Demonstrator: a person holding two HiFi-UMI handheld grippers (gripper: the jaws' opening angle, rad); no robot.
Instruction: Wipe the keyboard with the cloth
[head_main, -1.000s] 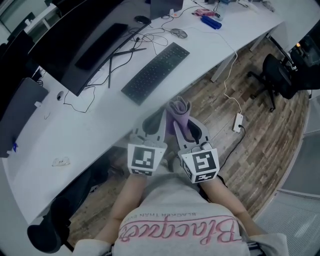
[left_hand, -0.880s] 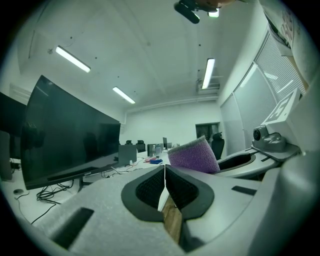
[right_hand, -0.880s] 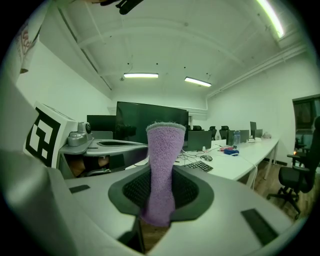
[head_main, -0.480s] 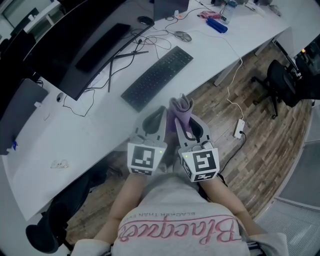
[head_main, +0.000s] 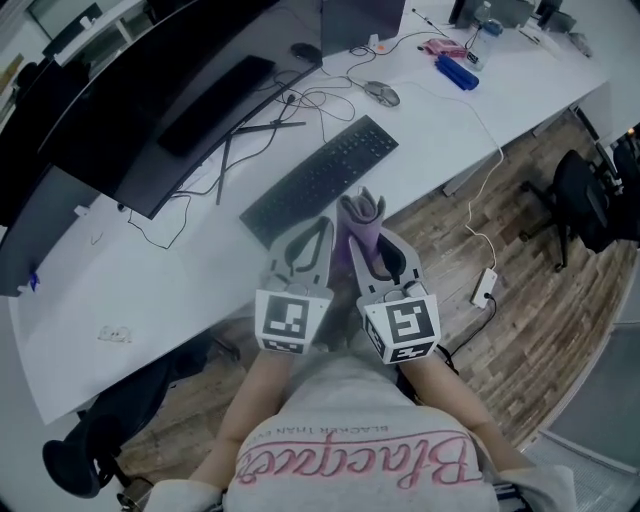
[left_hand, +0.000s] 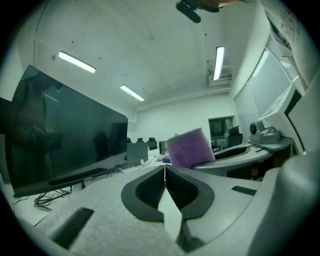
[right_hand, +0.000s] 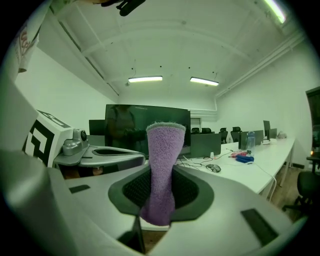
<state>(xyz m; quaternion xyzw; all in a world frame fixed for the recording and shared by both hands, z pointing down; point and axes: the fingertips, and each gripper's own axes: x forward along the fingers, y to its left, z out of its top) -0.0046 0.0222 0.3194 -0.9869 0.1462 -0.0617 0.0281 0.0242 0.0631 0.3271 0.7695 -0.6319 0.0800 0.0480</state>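
Head camera looks steeply down, well before the monitor (head_main: 120, 110). Cameras on left tool (head_main: 322, 228) and right tool (head_main: 366, 238) look level toward that monitor; all share the cloth (head_main: 362, 212).

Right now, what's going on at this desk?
A person stands at a white desk with a gripper in each hand. The right gripper is shut on a purple cloth that sticks up past its jaws. The left gripper is shut and empty, held right beside it. The keyboard lies ahead on the desk, and the cloth is not touching it, so wiping has not begun.
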